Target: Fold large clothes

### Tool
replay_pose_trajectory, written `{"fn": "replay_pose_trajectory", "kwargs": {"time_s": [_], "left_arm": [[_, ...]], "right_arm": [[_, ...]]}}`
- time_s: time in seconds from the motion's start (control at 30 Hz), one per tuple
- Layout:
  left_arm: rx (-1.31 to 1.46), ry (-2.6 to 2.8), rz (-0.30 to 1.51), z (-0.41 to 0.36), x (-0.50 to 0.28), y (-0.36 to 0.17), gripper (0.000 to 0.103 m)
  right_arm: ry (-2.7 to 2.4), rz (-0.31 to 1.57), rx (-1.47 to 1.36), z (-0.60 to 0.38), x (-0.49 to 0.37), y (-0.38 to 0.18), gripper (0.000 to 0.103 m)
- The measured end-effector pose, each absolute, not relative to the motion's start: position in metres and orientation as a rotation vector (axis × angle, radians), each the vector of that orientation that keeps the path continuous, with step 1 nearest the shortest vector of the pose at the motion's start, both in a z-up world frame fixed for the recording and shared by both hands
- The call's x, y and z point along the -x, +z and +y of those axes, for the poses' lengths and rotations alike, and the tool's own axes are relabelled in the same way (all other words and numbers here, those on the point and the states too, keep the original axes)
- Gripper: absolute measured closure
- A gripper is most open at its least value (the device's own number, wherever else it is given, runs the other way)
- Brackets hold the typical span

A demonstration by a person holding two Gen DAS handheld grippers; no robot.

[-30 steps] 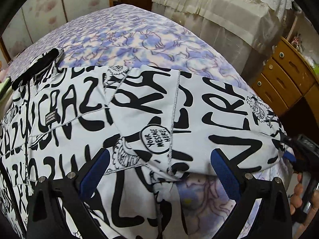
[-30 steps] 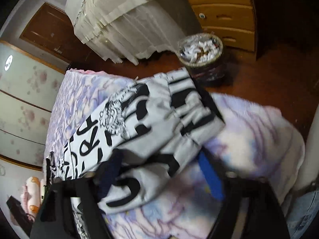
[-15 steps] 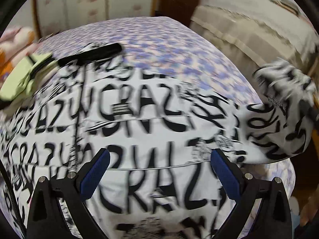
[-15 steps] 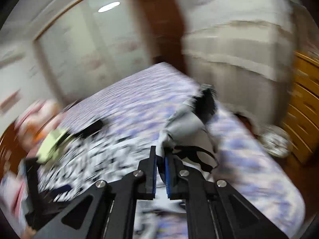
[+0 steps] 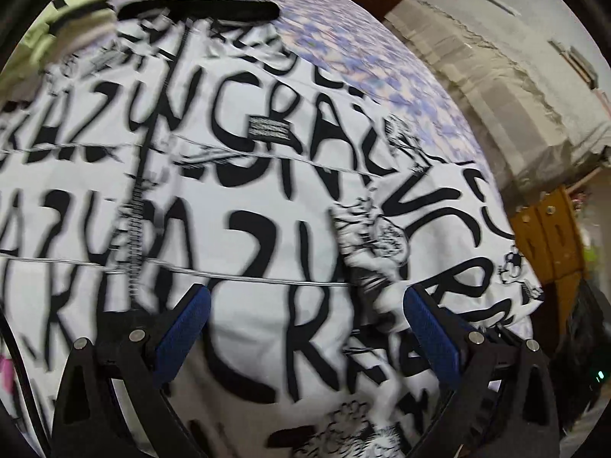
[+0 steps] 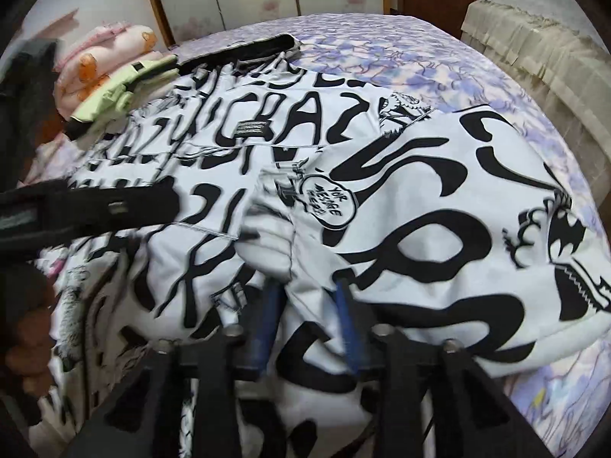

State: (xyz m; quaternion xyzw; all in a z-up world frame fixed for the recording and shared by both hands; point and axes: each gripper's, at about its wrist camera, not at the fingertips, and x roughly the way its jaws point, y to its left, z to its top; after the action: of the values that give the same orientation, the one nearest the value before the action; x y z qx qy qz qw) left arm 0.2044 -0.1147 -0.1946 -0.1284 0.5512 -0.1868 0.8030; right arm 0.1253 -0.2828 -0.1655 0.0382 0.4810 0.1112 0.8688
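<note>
One sleeve point(image 6: 439, 206) lies folded across my printed jacket point(image 5: 236, 191) on the bed point(image 6: 401, 49), my right gripper point(image 6: 305, 297) half-parted around its cuff fabric, left gripper point(image 5: 305, 328) wide, empty; more folds remain.

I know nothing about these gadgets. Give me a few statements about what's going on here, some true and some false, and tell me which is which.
1. The garment is white with big black lettering. True.
2. It lies on a bare wooden floor. False: it lies on a purple-patterned bedspread.
3. The left hand-held gripper is wide open with nothing between its fingers. True.
4. The right hand-held gripper is far above the cloth. False: its blue pads sit in a fold of the garment.
5. A pale green item lies past the garment's far end. True.
6. The sleeve is spread straight out sideways. False: it is folded over the body.
</note>
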Motion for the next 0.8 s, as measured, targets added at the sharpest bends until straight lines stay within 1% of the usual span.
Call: {"fn": "replay_pose_trajectory", "kwargs": {"time_s": [0.1, 0.17, 0.23, 0.37, 0.4, 0.47, 0.5, 0.57, 0.6, 0.63, 0.67, 0.8], "left_arm": [[0.319, -0.467, 1.210, -0.129, -0.211, -0.205, 0.003], [0.344, -0.500, 1.243, -0.139, -0.213, -0.214, 0.003], [0.354, -0.516, 1.277, -0.149, -0.217, -0.224, 0.011], [0.323, -0.523, 1.296, -0.167, -0.218, -0.235, 0.014], [0.313, -0.525, 1.296, -0.170, -0.218, -0.236, 0.018], [0.271, -0.526, 1.305, -0.184, -0.220, -0.238, 0.045], [0.238, -0.546, 1.328, -0.194, -0.222, -0.239, 0.075], [0.180, -0.540, 1.348, -0.206, -0.224, -0.239, 0.079], [0.145, -0.541, 1.333, -0.212, -0.223, -0.233, 0.086], [0.096, -0.538, 1.298, -0.218, -0.224, -0.222, 0.089], [0.066, -0.531, 1.265, -0.221, -0.225, -0.212, 0.090], [0.036, -0.496, 1.048, -0.207, -0.238, -0.142, 0.092]], "right_arm": [[0.221, 0.969, -0.074, -0.287, -0.109, -0.154, 0.058], [0.227, 0.957, -0.075, -0.292, -0.099, -0.148, 0.058], [0.227, 0.951, -0.084, -0.296, -0.092, -0.144, 0.058], [0.225, 0.960, -0.116, -0.304, -0.083, -0.141, 0.058], [0.226, 0.962, -0.132, -0.306, -0.080, -0.141, 0.058], [0.225, 0.960, -0.155, -0.309, -0.076, -0.139, 0.058], [0.221, 0.957, -0.160, -0.310, -0.074, -0.138, 0.058], [0.207, 0.951, -0.164, -0.312, -0.072, -0.137, 0.058], [0.200, 0.945, -0.168, -0.313, -0.072, -0.135, 0.058], [0.195, 0.941, -0.171, -0.314, -0.072, -0.134, 0.058], [0.185, 0.939, -0.170, -0.315, -0.071, -0.132, 0.058], [0.155, 0.924, -0.179, -0.322, -0.072, -0.125, 0.058]]}}
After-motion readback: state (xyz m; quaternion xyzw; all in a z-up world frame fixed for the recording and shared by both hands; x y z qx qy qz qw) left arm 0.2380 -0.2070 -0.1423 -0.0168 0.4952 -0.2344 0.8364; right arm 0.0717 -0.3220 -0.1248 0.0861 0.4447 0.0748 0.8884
